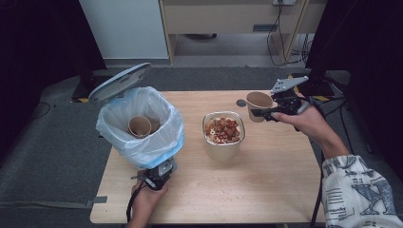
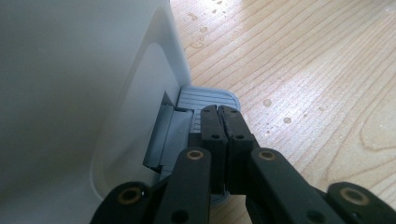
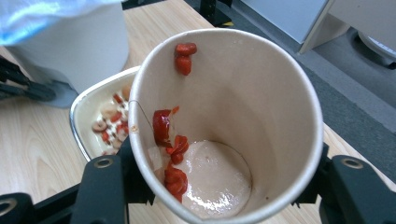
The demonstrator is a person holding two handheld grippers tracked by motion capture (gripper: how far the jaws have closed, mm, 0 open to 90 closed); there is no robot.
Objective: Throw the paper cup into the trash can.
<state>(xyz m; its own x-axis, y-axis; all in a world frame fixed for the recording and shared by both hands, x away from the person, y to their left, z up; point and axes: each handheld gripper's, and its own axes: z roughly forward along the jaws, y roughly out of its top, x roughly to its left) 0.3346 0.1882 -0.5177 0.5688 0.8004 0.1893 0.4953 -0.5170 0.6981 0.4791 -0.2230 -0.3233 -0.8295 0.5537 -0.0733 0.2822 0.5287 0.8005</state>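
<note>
**Colleague:** What have you got in hand right now?

**Me:** My right claw (image 1: 260, 112) is clamped on a paper cup (image 1: 259, 105), upper right of the high view, just beyond the square container (image 1: 224, 133) of mixed snacks at centre. From the right gripper view the cup (image 3: 233, 116) is tipped toward the camera, and a few red pieces (image 3: 172, 154) cling to its inner wall and bottom.

**Colleague:** And the left?

**Me:** My left claw (image 2: 221, 116) has its jaws pressed together, holding nothing, tips resting on the grey pedal (image 2: 205, 99) at the foot of the bin (image 1: 140, 126). In the high view that bin sits at left of the surface (image 1: 266, 190), lid (image 1: 119, 81) up, with another cup (image 1: 139, 126) already inside the liner.

**Colleague:** So what worries you?

**Me:** Three things, I'd say. If I carry this cup across tilted, the stuck pieces could drop onto the surface or back into the container. If my left tips slide off the pedal, I'd expect the lid to fall just as the cup arrives. And the grip is on thin paper: squeezing harder could buckle the wall and let it slip out.

**Colleague:** Anything about the bin itself?

**Me:** Pushing sideways on the pedal might shift the bin.
</note>
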